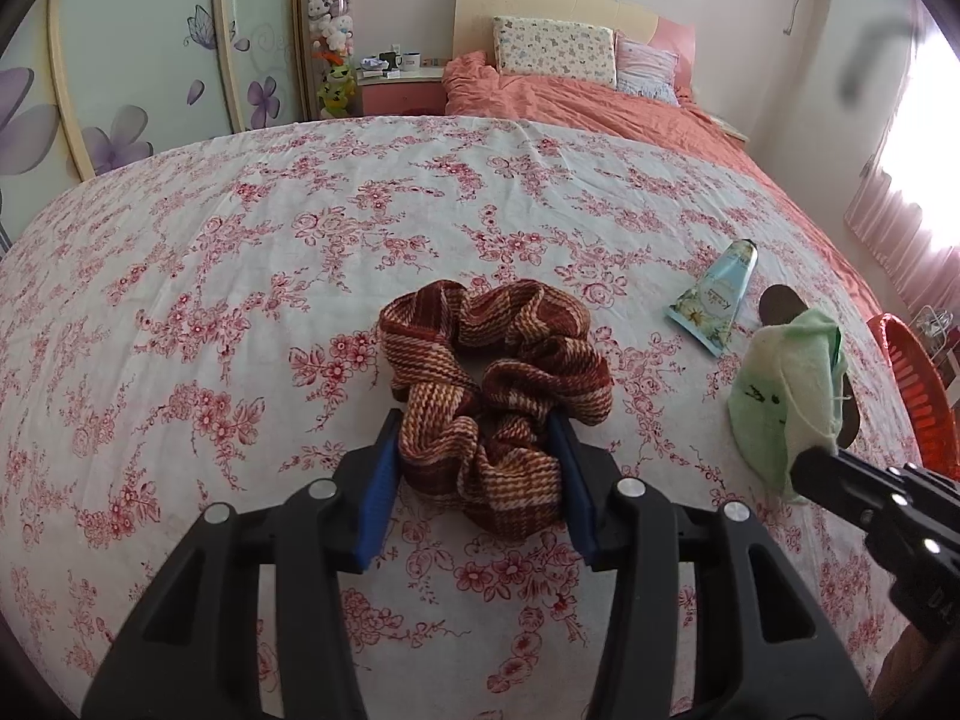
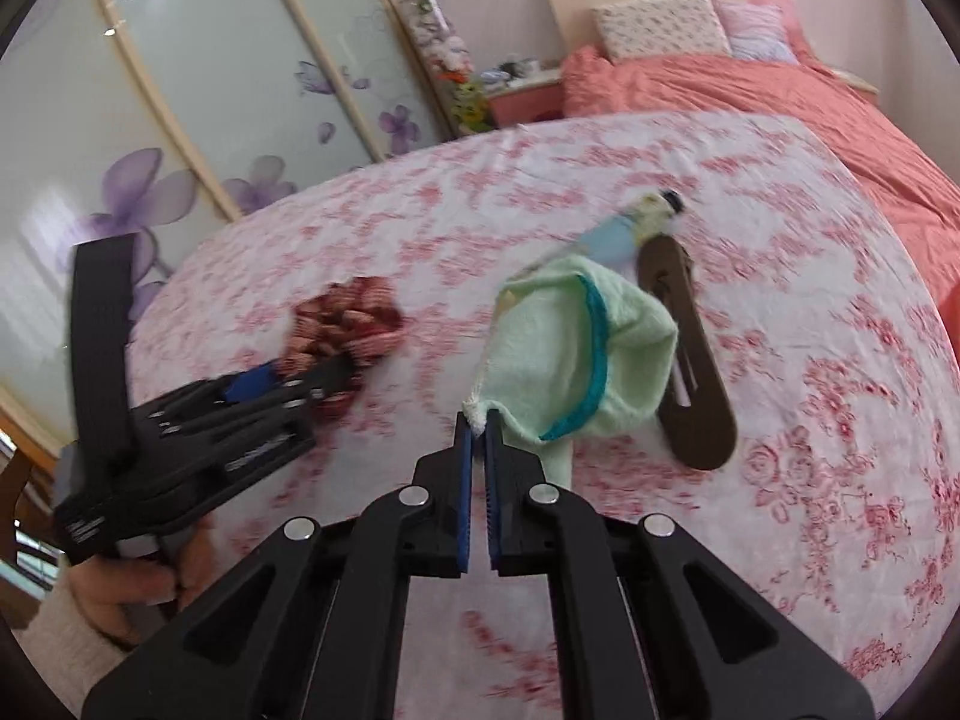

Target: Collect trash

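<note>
A brown scrunchie (image 1: 495, 396) on the floral bed sheet (image 1: 240, 276) is clasped by the left gripper (image 1: 480, 480). Right of the scrunchie, a green cloth (image 2: 576, 354) is pinched at its corner by the right gripper (image 2: 478, 426). Only the left wrist view shows the red basket (image 1: 915, 384) beyond the cloth.

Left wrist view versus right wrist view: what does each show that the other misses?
Only the left wrist view shows the red basket at the bed's right edge and the left claw closed on the scrunchie. Only the right wrist view shows the right claw pinching a corner of the green cloth, and the hand holding the left tool. Both show the scrunchie, cloth, tube, brown flat piece and floral sheet.
</note>
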A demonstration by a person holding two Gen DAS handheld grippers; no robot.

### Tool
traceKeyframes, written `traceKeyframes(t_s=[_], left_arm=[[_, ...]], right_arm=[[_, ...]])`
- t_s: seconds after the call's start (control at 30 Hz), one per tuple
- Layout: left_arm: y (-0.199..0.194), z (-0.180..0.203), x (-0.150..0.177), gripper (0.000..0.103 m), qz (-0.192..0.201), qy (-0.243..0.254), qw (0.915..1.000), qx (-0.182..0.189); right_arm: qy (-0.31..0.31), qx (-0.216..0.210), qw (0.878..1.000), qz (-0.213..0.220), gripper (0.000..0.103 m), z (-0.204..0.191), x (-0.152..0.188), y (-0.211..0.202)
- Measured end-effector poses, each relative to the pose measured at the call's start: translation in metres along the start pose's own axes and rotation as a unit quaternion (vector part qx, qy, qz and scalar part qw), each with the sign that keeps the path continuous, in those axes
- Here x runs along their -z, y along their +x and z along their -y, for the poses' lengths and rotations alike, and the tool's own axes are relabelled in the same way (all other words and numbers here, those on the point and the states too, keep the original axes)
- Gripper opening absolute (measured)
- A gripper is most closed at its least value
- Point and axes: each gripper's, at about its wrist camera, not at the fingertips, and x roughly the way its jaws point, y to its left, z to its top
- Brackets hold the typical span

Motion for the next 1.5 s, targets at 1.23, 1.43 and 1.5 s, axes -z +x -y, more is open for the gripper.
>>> traceKeyframes(t_s=[1.23,1.43,1.5], left_arm=[[0.007,-0.025,-0.014,0.073,-0.004,0.019,0.9981,-0.058],[0.009,-0.035,-0.015,0.054,-0.014,0.003,0.9983,-0.056],[0.006,-0.039,-0.014,0.052,-0.014,0.001,0.9985,-0.052]], right_arm=[[-0.03,0.135,0.99,-0.012,0.038,-0.012,-0.008,0.042],[-0.031,0.171,0.985,-0.009,0.008,-0.004,-0.011,0.041],[-0.025,0.193,0.981,-0.002,0.007,0.001,-0.013,0.038]])
